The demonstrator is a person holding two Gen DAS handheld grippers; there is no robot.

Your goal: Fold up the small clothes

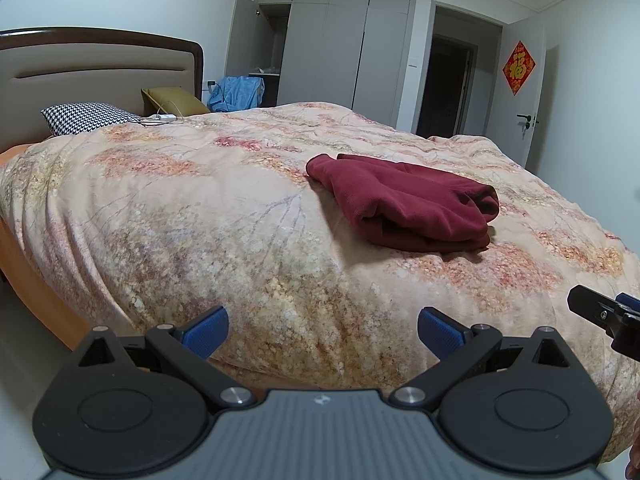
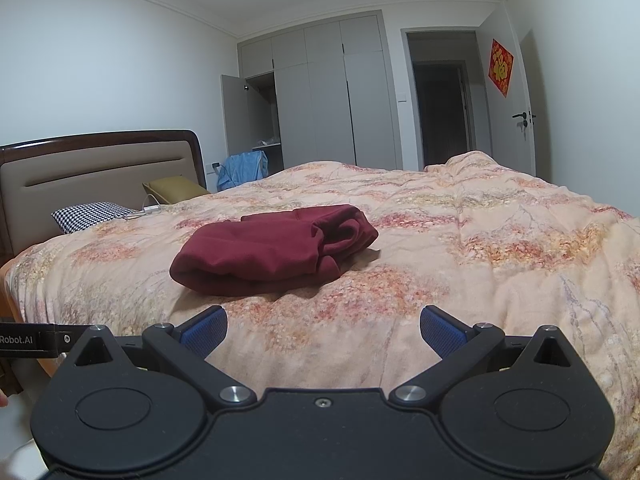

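Both tools sit closest to the lenses, each with its blue-padded fingers spread wide and nothing between them: the left tool point(image 1: 322, 334) hangs over the near edge of the bed, the right tool point(image 2: 323, 332) over the quilt point(image 2: 460, 240) a little further in. At the right border of the left wrist view, only a black corner of the right tool shows, cut off by the frame. A dark red garment point(image 1: 404, 204) lies folded into a thick bundle on the floral quilt, well apart from both tools, its layered edges stacked at one end and a soft rounded fold at the other. What kind of garment it is cannot be made out. Beyond it, a houndstooth pillow point(image 2: 94, 214) rests by the headboard point(image 2: 100, 168).
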